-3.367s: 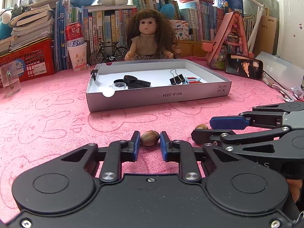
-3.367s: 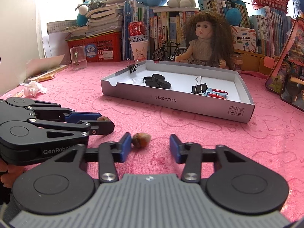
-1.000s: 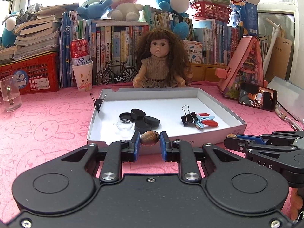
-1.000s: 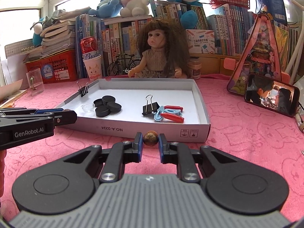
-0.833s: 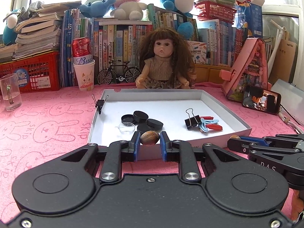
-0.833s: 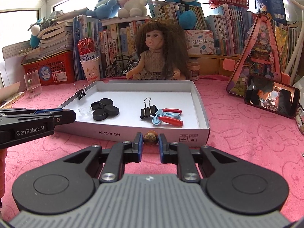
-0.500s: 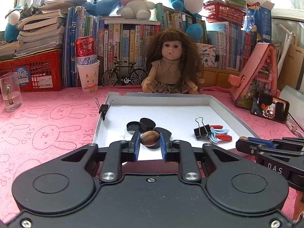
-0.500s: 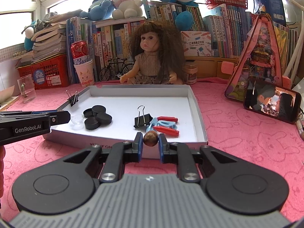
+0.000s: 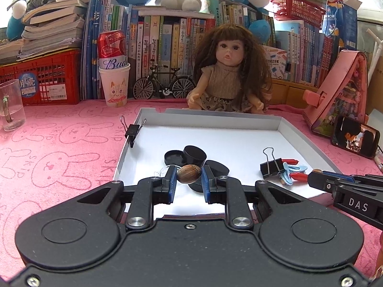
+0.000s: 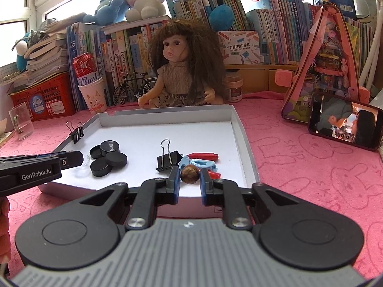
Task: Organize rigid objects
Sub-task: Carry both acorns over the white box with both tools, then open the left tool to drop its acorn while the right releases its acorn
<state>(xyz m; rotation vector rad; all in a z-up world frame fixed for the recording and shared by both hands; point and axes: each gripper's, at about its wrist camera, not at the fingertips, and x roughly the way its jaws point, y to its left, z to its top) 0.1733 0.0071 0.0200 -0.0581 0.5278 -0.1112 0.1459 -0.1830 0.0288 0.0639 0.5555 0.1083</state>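
My left gripper (image 9: pixel 189 178) is shut on a brown nut (image 9: pixel 189 173) and holds it over the front left of the grey tray (image 9: pixel 215 116), above black round caps (image 9: pixel 195 154). My right gripper (image 10: pixel 189 175) is shut on a second brown nut (image 10: pixel 189 174) over the tray's front right (image 10: pixel 246 143), just above the blue and red clips (image 10: pixel 203 162). A black binder clip (image 10: pixel 168 159) lies beside them. The right gripper also shows at the right edge of the left wrist view (image 9: pixel 347 189), and the left gripper shows at the left of the right wrist view (image 10: pixel 40 167).
A binder clip (image 9: pixel 131 131) is clipped on the tray's left wall. A doll (image 9: pixel 229 71) sits behind the tray. A phone (image 10: pixel 344 124), a pink toy house (image 10: pixel 323 67), a paper cup with a can (image 9: pixel 115 81), a glass mug (image 9: pixel 10 105) and books stand around on the pink cloth.
Both grippers picked up their nuts from the pink cloth, rose, and moved forward from in front of the tray to above its inside. Both stay shut on the nuts.
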